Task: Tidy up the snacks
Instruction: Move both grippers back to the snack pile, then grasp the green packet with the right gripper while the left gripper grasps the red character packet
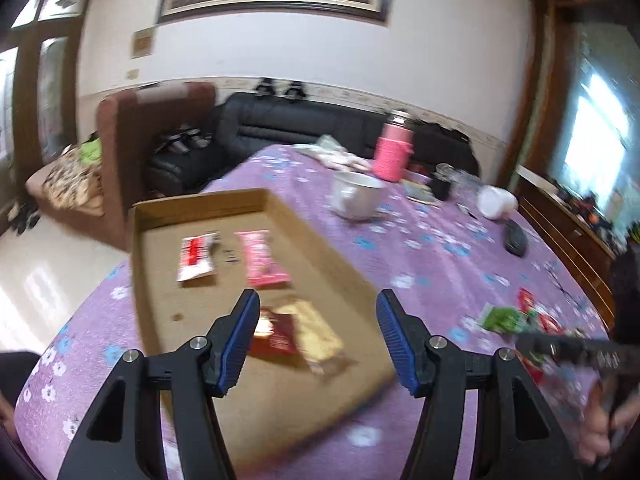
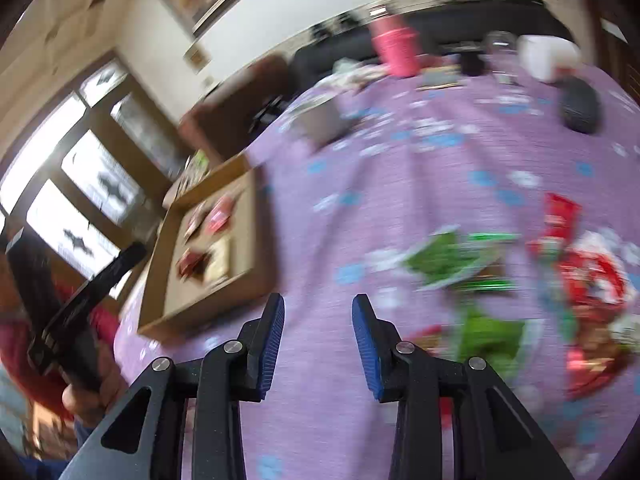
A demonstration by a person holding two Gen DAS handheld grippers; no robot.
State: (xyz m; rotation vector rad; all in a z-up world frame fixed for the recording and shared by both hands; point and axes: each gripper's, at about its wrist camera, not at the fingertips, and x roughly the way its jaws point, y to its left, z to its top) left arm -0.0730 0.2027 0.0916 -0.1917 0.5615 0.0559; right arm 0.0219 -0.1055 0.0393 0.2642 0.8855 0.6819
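Left gripper (image 1: 316, 334) above cardboard tray (image 1: 140, 280), jaws spread, empty. Tray at surface's (image 1: 440, 264) left edge holds red-white packet (image 1: 196, 256), pink packet (image 1: 264, 258), dark-red and gold packet (image 1: 300, 334). Right gripper (image 2: 319, 344) jaws spread, empty, over bare cloth. Loose snack pile (image 2: 520, 280), blurred, probably green and red packets, near right edge.

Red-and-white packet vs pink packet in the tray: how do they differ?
Colour: the red-and-white packet is white with a red band; the pink packet is pink all over. Place: the red-and-white packet lies nearer the left wall of the tray, the pink packet nearer the middle. Size: the pink packet looks slightly longer. Both lie flat on the tray floor, side by side and apart.
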